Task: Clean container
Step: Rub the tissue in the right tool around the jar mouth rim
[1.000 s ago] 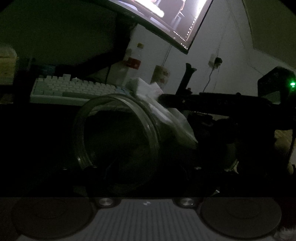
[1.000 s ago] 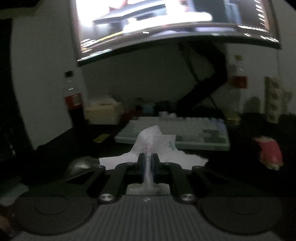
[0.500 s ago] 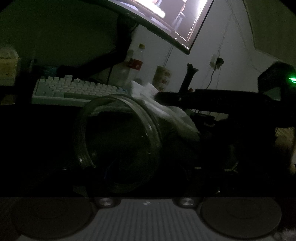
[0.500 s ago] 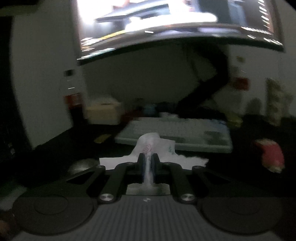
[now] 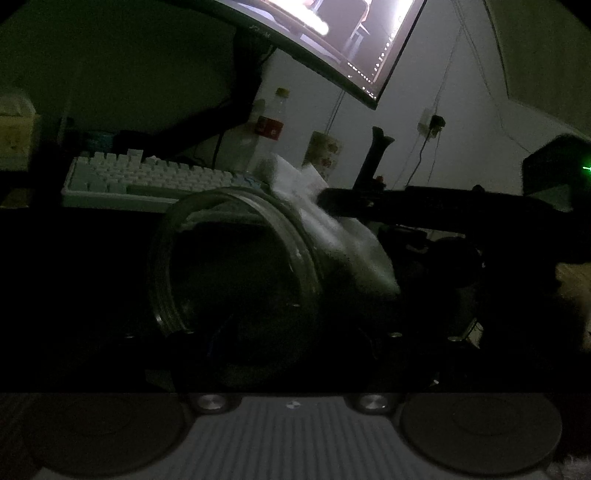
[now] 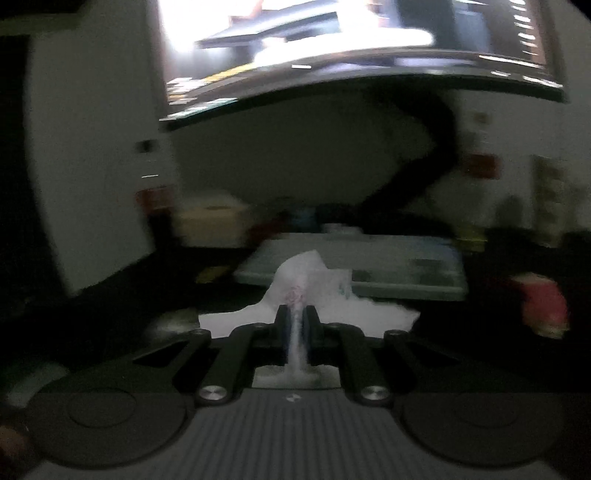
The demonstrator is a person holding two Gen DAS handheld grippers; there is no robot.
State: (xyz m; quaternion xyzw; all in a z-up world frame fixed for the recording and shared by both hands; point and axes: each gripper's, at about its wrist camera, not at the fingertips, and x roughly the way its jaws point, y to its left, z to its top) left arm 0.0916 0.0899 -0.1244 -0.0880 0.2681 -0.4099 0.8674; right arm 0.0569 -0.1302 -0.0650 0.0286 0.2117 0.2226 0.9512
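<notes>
**Q:** What do your fingers have right now?

**A:** My right gripper [image 6: 295,325] is pinched tight on a white paper tissue [image 6: 306,295]; the sheet runs up through the narrow slit between the fingers and fans out past the tips, soft and crumpled, with a faint printed motif. My left gripper is too dark to read. Its fingers are lost in shadow under the glass jar [image 5: 236,280], so I cannot tell whether they are clamped on it, though the jar sits right where they would meet.

**Q:** How does the jar lie from them?

**A:** Tipped over, with its long axis roughly level. Its wide mouth seems to face out to my left, the threaded rim [image 5: 162,273] catching a little light. It is clear, hard, round glass, very close to the left camera. From the left wrist view, the tissue [image 5: 332,236] drapes against the jar's upper right shoulder, on the outside of the wall, with the right gripper's dark arm [image 5: 424,206] reaching in level from the right.

**Q:** So which hand does the work?

**A:** The right, I judge. It carries the wipe and is at the glass; the left only steadies. Whether the wall under the tissue is already wiped, I can't say.

**Q:** And beyond that?

**A:** A pale keyboard [image 5: 147,177] on the dark worktop, a red-labelled bottle [image 5: 271,125] and a lit curved monitor [image 5: 332,33] above.
</notes>
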